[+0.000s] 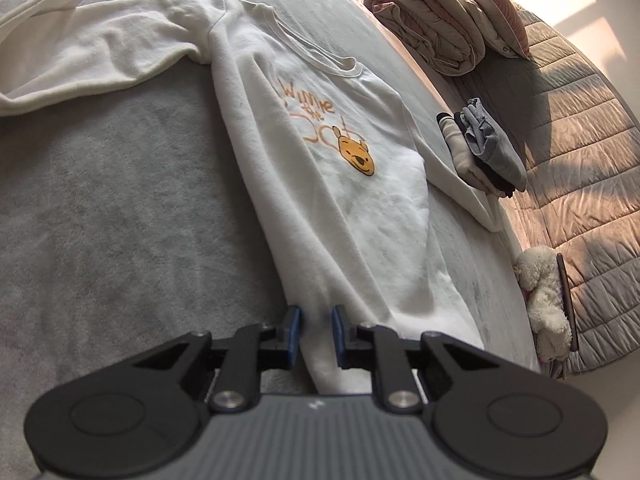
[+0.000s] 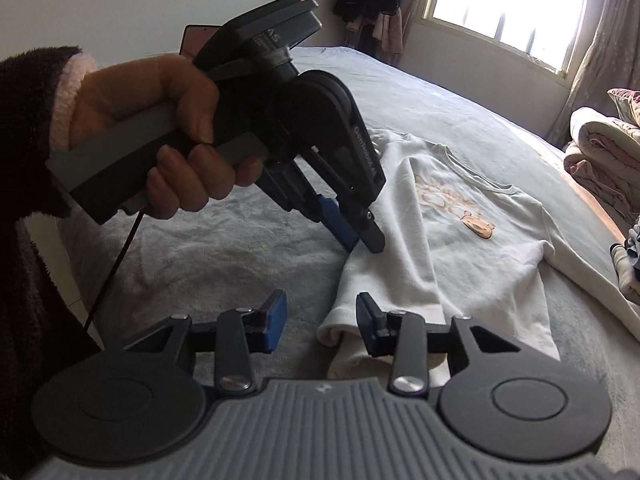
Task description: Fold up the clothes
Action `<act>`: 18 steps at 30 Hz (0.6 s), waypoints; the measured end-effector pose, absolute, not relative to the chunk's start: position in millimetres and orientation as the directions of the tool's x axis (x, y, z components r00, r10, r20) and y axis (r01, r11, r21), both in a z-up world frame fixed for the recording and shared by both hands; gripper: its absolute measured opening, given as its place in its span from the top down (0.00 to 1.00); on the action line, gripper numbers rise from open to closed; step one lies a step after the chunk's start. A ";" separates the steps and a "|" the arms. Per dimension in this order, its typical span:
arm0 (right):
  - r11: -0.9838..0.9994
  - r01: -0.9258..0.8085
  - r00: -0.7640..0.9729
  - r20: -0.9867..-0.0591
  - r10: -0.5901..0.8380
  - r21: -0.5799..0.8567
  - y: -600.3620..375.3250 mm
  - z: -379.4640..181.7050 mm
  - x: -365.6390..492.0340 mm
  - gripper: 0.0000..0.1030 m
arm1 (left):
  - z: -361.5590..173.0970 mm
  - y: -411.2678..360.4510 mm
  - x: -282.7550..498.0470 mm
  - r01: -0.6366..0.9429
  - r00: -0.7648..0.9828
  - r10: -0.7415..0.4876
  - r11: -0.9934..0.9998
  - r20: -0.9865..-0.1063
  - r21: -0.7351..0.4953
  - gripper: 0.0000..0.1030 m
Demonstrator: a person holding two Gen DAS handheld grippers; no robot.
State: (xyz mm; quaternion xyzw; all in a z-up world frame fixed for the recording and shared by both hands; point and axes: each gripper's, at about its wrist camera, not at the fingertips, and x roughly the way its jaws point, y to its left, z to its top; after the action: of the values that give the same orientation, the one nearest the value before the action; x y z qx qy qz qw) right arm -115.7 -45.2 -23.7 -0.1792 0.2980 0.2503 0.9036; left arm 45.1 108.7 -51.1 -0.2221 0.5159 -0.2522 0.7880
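Two grippers worked at the hem of a white sweatshirt (image 1: 320, 168) that lay flat, print side up, on the grey bedspread (image 1: 120, 200). Left gripper (image 1: 316, 330): jaws closed on the hem fabric at the sweatshirt's lower corner, held by a hand (image 2: 160, 128) in a dark sleeve. Right gripper (image 2: 322, 326): jaws apart, one pad touching the folded hem corner, fabric between them not pinched. Beyond the sweatshirt's far sleeve sat a stack of folded clothes (image 1: 484, 152).

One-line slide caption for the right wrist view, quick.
Left gripper pinches the white sweatshirt edge on the grey bed while the open right gripper nears its hem corner.
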 end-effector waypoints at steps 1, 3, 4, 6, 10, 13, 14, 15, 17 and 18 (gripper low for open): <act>0.806 -0.568 0.686 -0.636 0.353 -0.166 -44.9 -26.4 -113.9 0.61 | -51.3 110.0 45.3 0.164 0.339 -0.625 0.775 -0.703 -0.610 0.84; 0.802 -0.582 0.663 -0.650 0.373 -0.134 -45.5 -31.1 -109.0 0.61 | -51.9 112.5 46.0 0.153 0.337 -0.618 0.780 -0.710 -0.607 0.84; 0.800 -0.587 0.653 -0.657 0.377 -0.124 -46.1 -33.4 -106.0 0.61 | -52.2 113.8 46.5 0.148 0.337 -0.614 0.783 -0.713 -0.604 0.84; 0.798 -0.589 0.639 -0.677 0.367 -0.124 -46.1 -38.7 -100.8 0.63 | -52.6 117.1 47.9 0.134 0.340 -0.608 0.787 -0.718 -0.602 0.84; 0.808 -0.559 0.657 -0.693 0.297 -0.184 -43.5 -50.5 -88.4 0.68 | -52.1 124.9 50.3 0.104 0.353 -0.602 0.786 -0.716 -0.609 0.83; 0.840 -0.521 0.666 -0.687 0.289 -0.152 -47.7 -47.5 -84.1 0.85 | -50.6 132.7 53.2 0.078 0.370 -0.596 0.784 -0.712 -0.615 0.79; 0.849 -0.512 0.666 -0.685 0.296 -0.131 -49.3 -44.1 -84.5 0.87 | -50.0 136.9 54.4 0.066 0.380 -0.594 0.782 -0.709 -0.620 0.74; 0.857 -0.506 0.664 -0.678 0.315 -0.098 -51.7 -38.9 -85.0 0.88 | -49.6 142.5 56.5 0.044 0.389 -0.594 0.776 -0.704 -0.629 0.67; 0.869 -0.495 0.659 -0.658 0.364 -0.016 -57.6 -25.9 -86.1 0.88 | -48.9 153.7 60.7 0.000 0.408 -0.592 0.761 -0.695 -0.649 0.60; 0.868 -0.495 0.654 -0.646 0.394 0.029 -59.7 -18.6 -86.2 0.88 | -49.8 161.2 63.1 -0.025 0.416 -0.603 0.740 -0.680 -0.672 0.59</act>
State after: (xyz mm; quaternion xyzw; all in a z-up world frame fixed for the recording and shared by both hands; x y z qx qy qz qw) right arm -86.2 -59.7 -18.6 -0.0752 0.3358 0.2455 0.9063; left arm 63.1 161.2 -49.8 -0.3094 0.5076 -0.1847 0.7826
